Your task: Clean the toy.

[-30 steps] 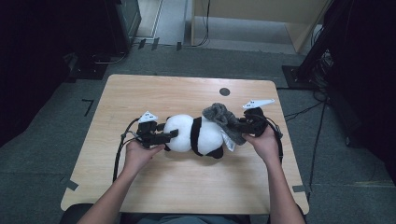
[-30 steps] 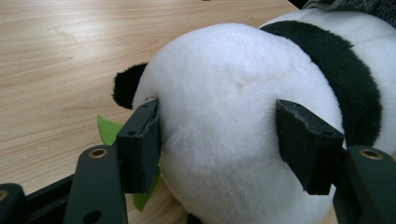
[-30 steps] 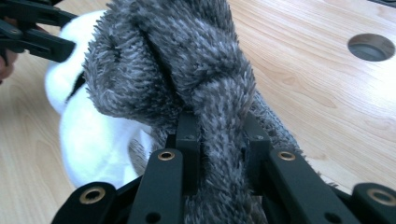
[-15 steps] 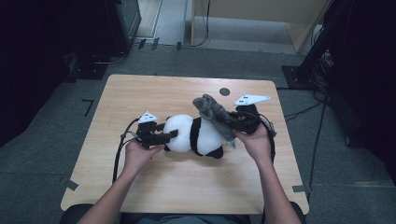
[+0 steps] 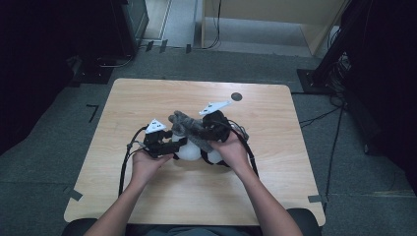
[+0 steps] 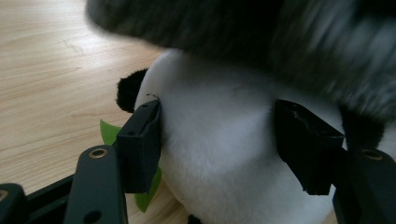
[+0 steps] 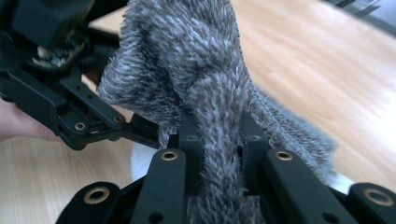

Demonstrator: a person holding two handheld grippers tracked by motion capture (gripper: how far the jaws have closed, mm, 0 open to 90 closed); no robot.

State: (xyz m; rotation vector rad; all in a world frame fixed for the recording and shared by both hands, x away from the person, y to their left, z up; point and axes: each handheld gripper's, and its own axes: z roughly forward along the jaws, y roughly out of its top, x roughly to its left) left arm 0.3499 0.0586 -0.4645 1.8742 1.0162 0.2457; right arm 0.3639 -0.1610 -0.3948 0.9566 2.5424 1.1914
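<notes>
Since the earlier frames the right gripper (image 5: 196,132) has carried the shaggy grey fur cloth (image 5: 183,123) leftward across the black-and-white plush panda toy (image 5: 193,150), from the toy's right end to over its middle, close to the left gripper (image 5: 178,145). The left gripper has stayed put.

Right gripper: jaws narrow, pinched on a bunched fold of the grey cloth (image 7: 205,93), which stands up between the pads in the right gripper view; its jaws have just been closing a little more on it. The cloth hangs above the panda's white body (image 6: 219,149), blurred at the top of the left gripper view.

Left gripper: jaws partly apart, one pad pressed into each side of the panda's white fur, holding the toy. A small green leaf piece (image 6: 109,133) pokes out under the toy beside the left-hand jaw.

The panda lies on the light wooden table (image 5: 147,98), about the middle, between both hands. A small dark round spot (image 5: 236,96) sits on the tabletop farther back, well apart.
</notes>
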